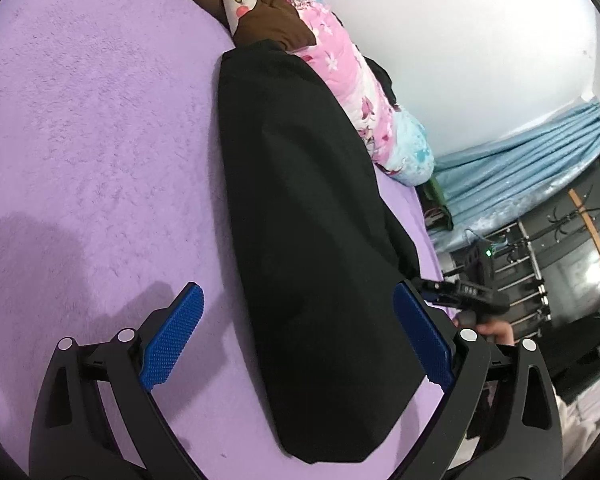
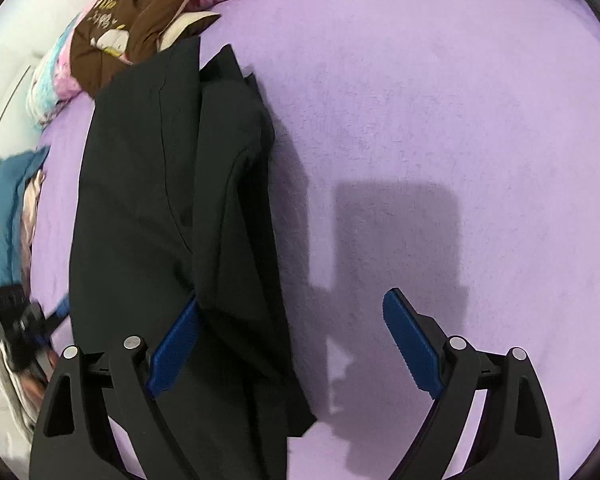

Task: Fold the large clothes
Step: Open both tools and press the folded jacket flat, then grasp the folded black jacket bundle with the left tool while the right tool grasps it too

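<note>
A black garment (image 1: pixel 308 216) lies in a long, narrow fold on the purple bed sheet (image 1: pixel 92 128). My left gripper (image 1: pixel 300 336) is open just above it, with the garment's near end lying between the two blue pads. In the right wrist view the same garment (image 2: pixel 140 200) shows a second layer folded along its right side. My right gripper (image 2: pixel 294 346) is also open. Its left pad (image 2: pixel 174 354) sits at that upper layer's edge with its tip hidden by the cloth, and its right pad (image 2: pixel 412 350) is over bare sheet (image 2: pixel 440 112).
A brown cushion with a duck print (image 1: pixel 260 12) and a pink floral quilt (image 1: pixel 352 88) lie at the garment's far end. A blue curtain (image 1: pixel 520 160) and a dark metal rack (image 1: pixel 520 264) stand past the bed's edge. A teal spotted cloth (image 2: pixel 4 208) lies at the left.
</note>
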`<action>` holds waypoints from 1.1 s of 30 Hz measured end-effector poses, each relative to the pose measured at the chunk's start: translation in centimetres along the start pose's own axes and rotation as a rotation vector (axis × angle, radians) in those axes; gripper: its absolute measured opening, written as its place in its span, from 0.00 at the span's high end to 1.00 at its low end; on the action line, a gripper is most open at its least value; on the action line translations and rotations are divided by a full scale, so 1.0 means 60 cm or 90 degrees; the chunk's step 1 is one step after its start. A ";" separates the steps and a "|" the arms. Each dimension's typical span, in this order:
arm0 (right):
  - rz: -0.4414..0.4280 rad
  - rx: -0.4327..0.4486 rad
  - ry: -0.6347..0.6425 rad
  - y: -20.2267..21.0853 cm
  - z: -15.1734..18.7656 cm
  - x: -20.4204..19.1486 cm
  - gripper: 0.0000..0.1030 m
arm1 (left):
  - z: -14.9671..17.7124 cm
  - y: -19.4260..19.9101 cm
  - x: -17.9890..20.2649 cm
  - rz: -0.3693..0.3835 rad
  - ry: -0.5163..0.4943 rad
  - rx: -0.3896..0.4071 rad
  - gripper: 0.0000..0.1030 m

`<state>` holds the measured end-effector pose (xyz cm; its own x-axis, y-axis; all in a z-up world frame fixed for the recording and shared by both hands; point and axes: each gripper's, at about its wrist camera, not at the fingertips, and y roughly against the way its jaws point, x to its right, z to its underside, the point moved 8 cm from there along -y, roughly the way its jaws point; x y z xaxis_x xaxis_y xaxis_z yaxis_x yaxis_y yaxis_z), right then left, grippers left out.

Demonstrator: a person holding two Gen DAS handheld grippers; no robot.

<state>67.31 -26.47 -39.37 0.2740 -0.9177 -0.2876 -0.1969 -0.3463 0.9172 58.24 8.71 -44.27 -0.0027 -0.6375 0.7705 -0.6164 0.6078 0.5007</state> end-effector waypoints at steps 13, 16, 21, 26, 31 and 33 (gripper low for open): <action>-0.191 0.002 -0.062 -0.041 -0.062 0.006 0.11 | -0.052 -0.090 -0.020 0.100 0.066 -0.090 0.08; -0.211 -0.014 -0.047 -0.070 -0.070 -0.006 0.11 | -0.071 -0.115 -0.014 0.133 0.096 -0.105 0.07; -0.248 -0.037 -0.049 -0.114 -0.073 -0.014 0.11 | -0.091 -0.148 -0.016 0.114 0.106 -0.127 0.07; -0.286 -0.033 -0.055 -0.132 -0.076 -0.017 0.08 | -0.094 -0.160 -0.019 0.126 0.117 -0.133 0.07; -0.298 -0.026 -0.035 -0.139 -0.078 -0.024 0.06 | -0.091 -0.177 -0.025 0.122 0.104 -0.153 0.07; -0.292 -0.020 -0.028 -0.145 -0.078 -0.025 0.07 | -0.086 -0.191 -0.028 0.107 0.084 -0.167 0.07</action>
<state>72.99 -21.19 -45.62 0.2865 -0.6787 -0.6762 -0.0358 -0.7129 0.7003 69.36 5.27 -49.29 0.0246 -0.4613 0.8869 -0.3927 0.8114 0.4329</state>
